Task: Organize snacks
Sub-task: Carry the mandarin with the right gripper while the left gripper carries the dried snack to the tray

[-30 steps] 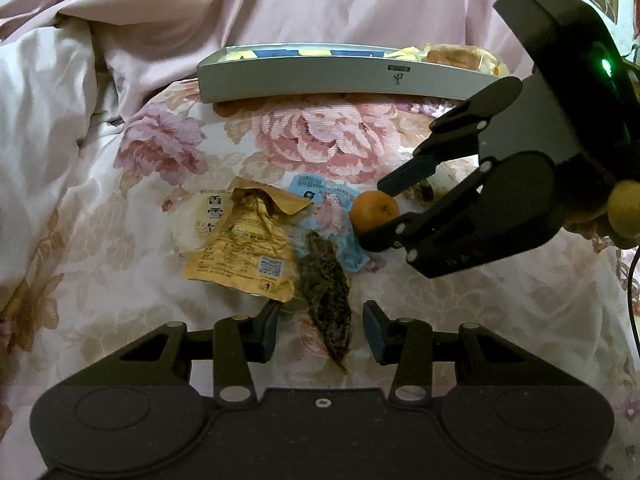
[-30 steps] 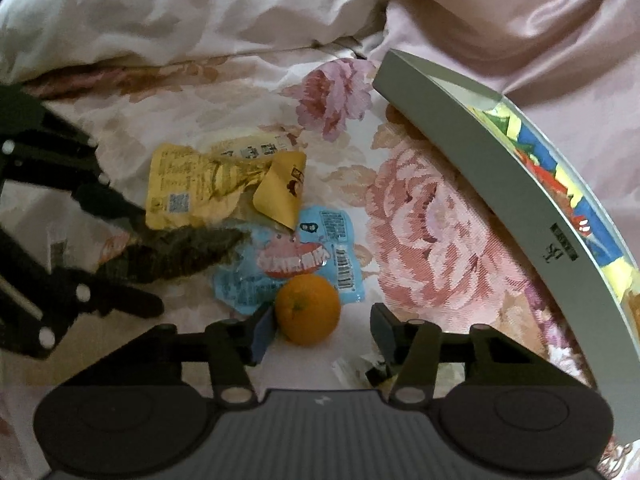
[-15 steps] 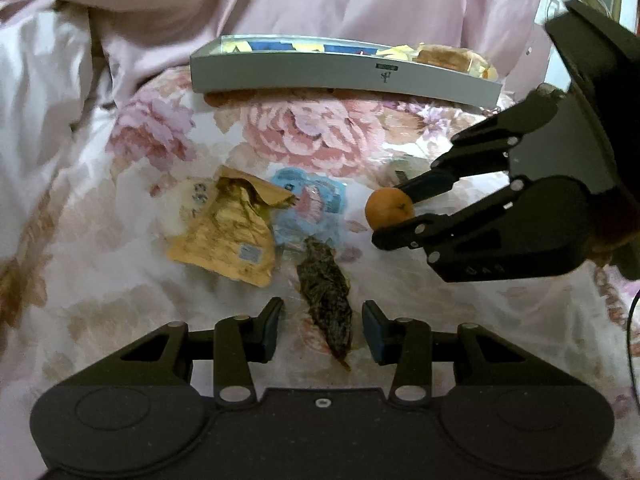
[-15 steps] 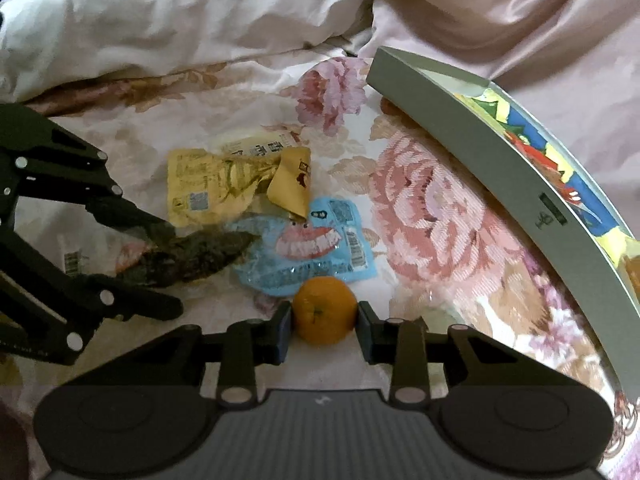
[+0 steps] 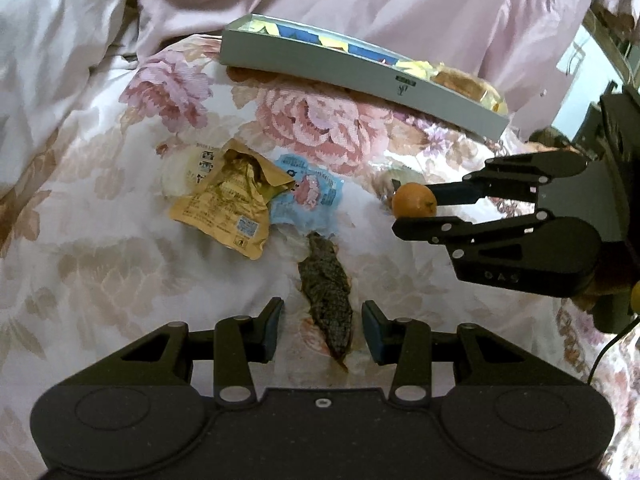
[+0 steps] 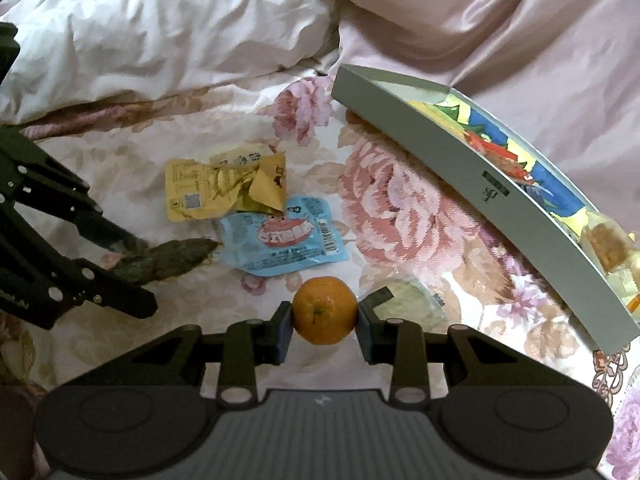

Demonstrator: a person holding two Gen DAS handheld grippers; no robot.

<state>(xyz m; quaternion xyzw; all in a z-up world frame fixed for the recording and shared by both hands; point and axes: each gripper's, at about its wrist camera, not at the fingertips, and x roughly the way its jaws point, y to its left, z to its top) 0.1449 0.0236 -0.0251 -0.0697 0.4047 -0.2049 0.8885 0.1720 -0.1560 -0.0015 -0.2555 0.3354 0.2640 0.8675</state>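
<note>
A small orange point(image 6: 325, 310) sits between the pads of my right gripper point(image 6: 325, 320), which is shut on it low over the flowered bedspread. In the left wrist view the same orange point(image 5: 414, 204) shows at the tip of the right gripper point(image 5: 414, 210). My left gripper point(image 5: 323, 322) is open and straddles a dark dried snack point(image 5: 326, 292), with a gap on both sides. From the right wrist that dark snack point(image 6: 180, 258) pokes out of the left gripper point(image 6: 146, 276). A grey tray point(image 5: 360, 76) point(image 6: 460, 184) of snacks lies at the back.
A crumpled yellow packet point(image 5: 228, 208) point(image 6: 216, 192) overlaps a blue packet point(image 5: 308, 194) point(image 6: 284, 240) and a white round packet point(image 5: 180, 168). A clear wrapper point(image 6: 408, 300) lies right of the orange. Bunched pink and white bedding rises behind the tray.
My right gripper closed on the orange and carried it off the edge of the blue packet, to the right. My left gripper rolled a little but stayed over the dark snack.
</note>
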